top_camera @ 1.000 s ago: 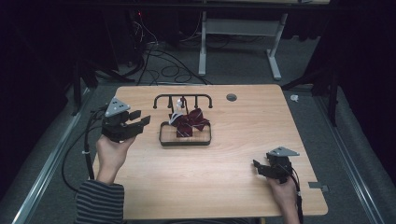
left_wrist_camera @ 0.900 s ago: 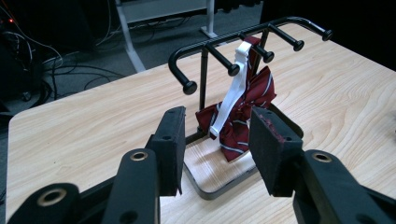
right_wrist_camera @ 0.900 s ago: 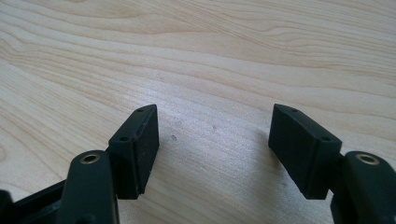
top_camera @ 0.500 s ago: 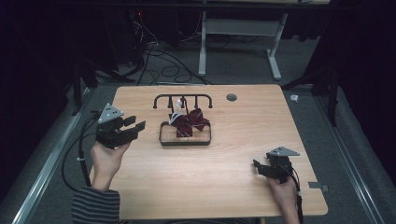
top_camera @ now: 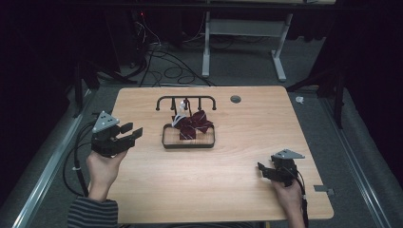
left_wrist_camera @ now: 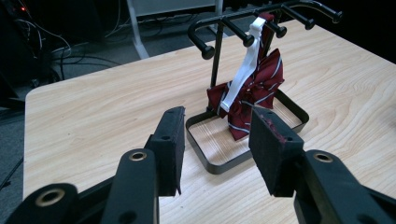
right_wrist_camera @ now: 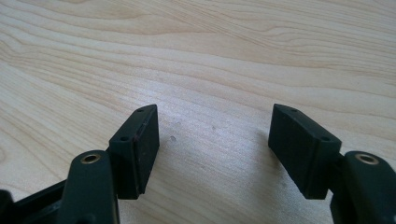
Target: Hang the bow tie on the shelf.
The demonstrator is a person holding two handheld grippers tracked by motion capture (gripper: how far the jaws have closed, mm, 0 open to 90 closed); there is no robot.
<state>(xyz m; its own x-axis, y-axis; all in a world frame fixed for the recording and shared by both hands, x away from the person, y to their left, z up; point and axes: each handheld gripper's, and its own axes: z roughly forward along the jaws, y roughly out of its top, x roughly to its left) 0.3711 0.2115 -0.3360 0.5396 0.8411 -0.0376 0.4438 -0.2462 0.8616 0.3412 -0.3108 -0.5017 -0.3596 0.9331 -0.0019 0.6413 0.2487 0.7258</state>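
A dark red striped bow tie (top_camera: pixel 194 125) (left_wrist_camera: pixel 254 95) hangs by its white strap (left_wrist_camera: pixel 243 70) from a peg of a black hook rack (top_camera: pixel 186 101) (left_wrist_camera: pixel 261 21) and rests in the rack's black tray (top_camera: pixel 188 142) (left_wrist_camera: pixel 219 163). My left gripper (top_camera: pixel 132 133) (left_wrist_camera: pixel 215 149) is held at the table's left edge, pointing toward the rack, open and empty, well short of the tray. My right gripper (top_camera: pixel 262 171) (right_wrist_camera: pixel 212 144) sits low over the wood near the front right, open, with only bare tabletop between its fingers.
The wooden table (top_camera: pixel 228 190) has a round cable hole (top_camera: pixel 235 99) at the back. Cables (top_camera: pixel 166 61) and a white desk frame (top_camera: pixel 242 33) lie on the dark floor behind. A cable (top_camera: pixel 78 156) trails from the left gripper off the table's left side.
My left gripper has drifted left and toward the near side, away from the rack, and sunk a little. The right gripper has stayed still.
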